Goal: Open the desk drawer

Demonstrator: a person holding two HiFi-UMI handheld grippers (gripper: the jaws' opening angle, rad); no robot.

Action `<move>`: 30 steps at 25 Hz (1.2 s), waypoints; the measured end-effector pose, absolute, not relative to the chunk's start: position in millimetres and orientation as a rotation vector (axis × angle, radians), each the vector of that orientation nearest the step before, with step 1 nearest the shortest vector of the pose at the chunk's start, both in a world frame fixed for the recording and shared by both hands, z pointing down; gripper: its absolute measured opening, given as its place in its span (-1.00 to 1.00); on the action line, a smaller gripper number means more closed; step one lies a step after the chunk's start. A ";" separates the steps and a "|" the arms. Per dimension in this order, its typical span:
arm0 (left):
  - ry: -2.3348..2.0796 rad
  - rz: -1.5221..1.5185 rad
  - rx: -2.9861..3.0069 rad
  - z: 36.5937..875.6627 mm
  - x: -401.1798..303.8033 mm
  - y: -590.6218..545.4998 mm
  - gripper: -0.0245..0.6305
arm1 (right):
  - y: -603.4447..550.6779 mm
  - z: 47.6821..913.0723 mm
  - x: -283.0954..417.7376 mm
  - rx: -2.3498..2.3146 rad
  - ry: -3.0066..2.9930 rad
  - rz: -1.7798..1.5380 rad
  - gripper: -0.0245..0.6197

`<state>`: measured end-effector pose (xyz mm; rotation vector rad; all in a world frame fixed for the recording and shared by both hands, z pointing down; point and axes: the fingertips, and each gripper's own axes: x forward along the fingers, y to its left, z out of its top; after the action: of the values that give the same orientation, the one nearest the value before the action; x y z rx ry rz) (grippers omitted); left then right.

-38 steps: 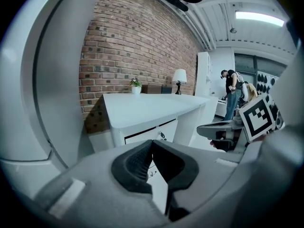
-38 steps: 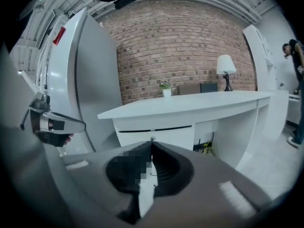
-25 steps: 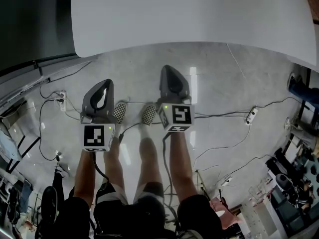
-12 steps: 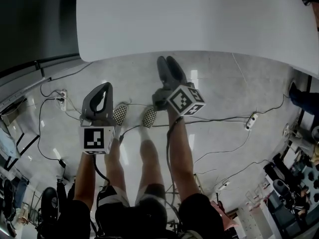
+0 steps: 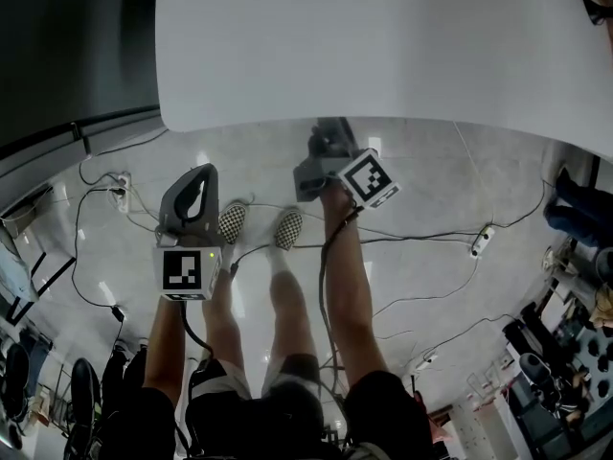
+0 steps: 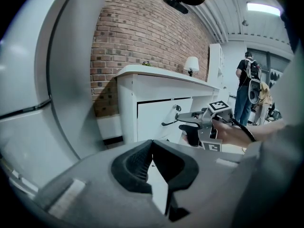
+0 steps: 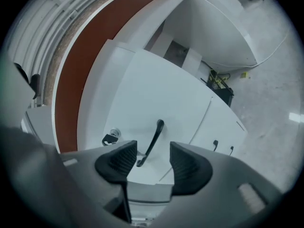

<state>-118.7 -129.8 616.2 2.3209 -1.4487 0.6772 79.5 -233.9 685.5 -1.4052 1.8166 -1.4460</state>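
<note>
My right claw (image 7: 153,156), jaws just opening, hangs released before the drawer (image 7: 156,99), its black handle (image 7: 155,136) between them, ungripped. My left claw (image 6: 152,142) is clenched empty, back from that handle.

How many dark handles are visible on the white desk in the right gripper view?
3. One long handle is on the nearest drawer front, beside the key. Two small handles sit side by side on the panel further right. More may be hidden.
</note>
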 end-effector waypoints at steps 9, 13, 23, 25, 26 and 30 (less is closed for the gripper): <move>-1.463 0.680 2.305 617.1 -123.6 -137.3 -0.89 | -254.0 686.8 73.5 -1.349 1.790 -1.490 -0.28; -1.458 0.688 2.305 617.9 -121.8 -136.1 -0.89 | -253.6 688.0 74.0 -1.347 1.799 -1.497 -0.55; -1.456 0.686 2.314 619.0 -119.8 -132.1 -0.89 | -250.4 692.0 79.1 -1.338 1.802 -1.485 -0.78; -1.454 0.689 2.310 617.3 -118.7 -131.2 -0.89 | -248.9 693.1 81.6 -1.351 1.761 -1.501 -0.79; -1.454 0.689 2.307 616.4 -118.2 -130.3 -0.89 | -247.8 693.8 82.9 -1.359 1.736 -1.512 -0.80; -1.453 0.694 2.313 614.5 -118.9 -127.3 -0.89 | -244.3 692.9 84.4 -1.375 1.709 -1.513 -0.80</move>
<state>-118.9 -127.3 614.5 2.3128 -1.4527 0.6939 84.4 -244.3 692.9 -1.3755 1.7095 -1.5135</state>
